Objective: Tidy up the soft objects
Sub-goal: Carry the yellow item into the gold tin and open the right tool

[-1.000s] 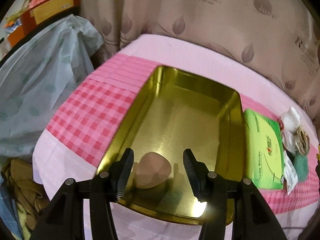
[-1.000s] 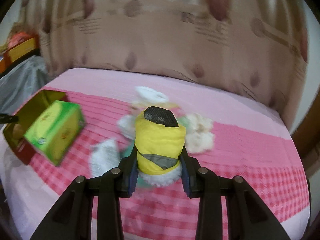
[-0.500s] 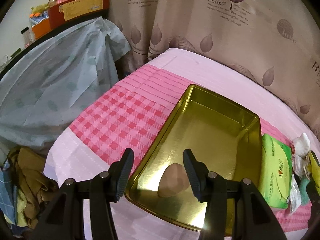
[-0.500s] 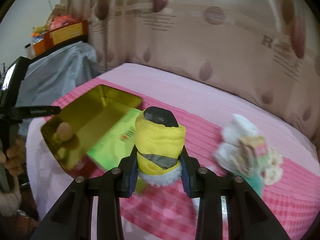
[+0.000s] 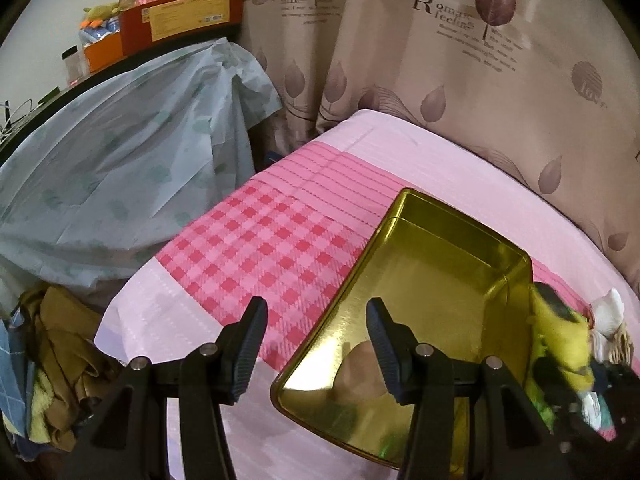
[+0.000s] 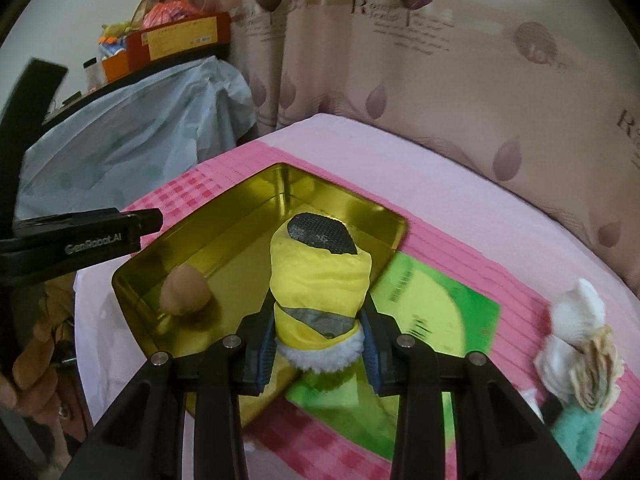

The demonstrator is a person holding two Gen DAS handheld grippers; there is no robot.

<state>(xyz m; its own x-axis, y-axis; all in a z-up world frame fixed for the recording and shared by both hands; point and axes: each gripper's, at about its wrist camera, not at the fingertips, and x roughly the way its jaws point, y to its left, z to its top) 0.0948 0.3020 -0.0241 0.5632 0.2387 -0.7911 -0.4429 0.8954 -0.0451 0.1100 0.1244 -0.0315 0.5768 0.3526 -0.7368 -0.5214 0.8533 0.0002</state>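
My right gripper [image 6: 318, 344] is shut on a yellow soft toy [image 6: 320, 280] with a grey band, a white fluffy hem and a black mesh top, held over the near right corner of a gold tin [image 6: 256, 216]. In that tin lies a tan egg-shaped soft ball [image 6: 185, 293]. My left gripper [image 5: 316, 344] stands open with nothing between its fingers, over the tin's [image 5: 436, 276] near left rim. The ball [image 5: 360, 368] shows just behind its right finger. The yellow toy [image 5: 564, 340] appears at the tin's right side.
A green packet [image 6: 432, 308] lies right of the tin on the pink checked bedspread [image 5: 260, 248]. White, beige and teal soft items [image 6: 580, 344] sit further right. A pale blue cover [image 5: 120, 168] drapes furniture at left, a curtain [image 5: 460, 80] hangs behind, and clothes [image 5: 52, 360] pile low left.
My right gripper has carried the yellow toy leftward from the pile of soft items to over the tin. My left gripper has drawn back left off the tan ball, staying open.
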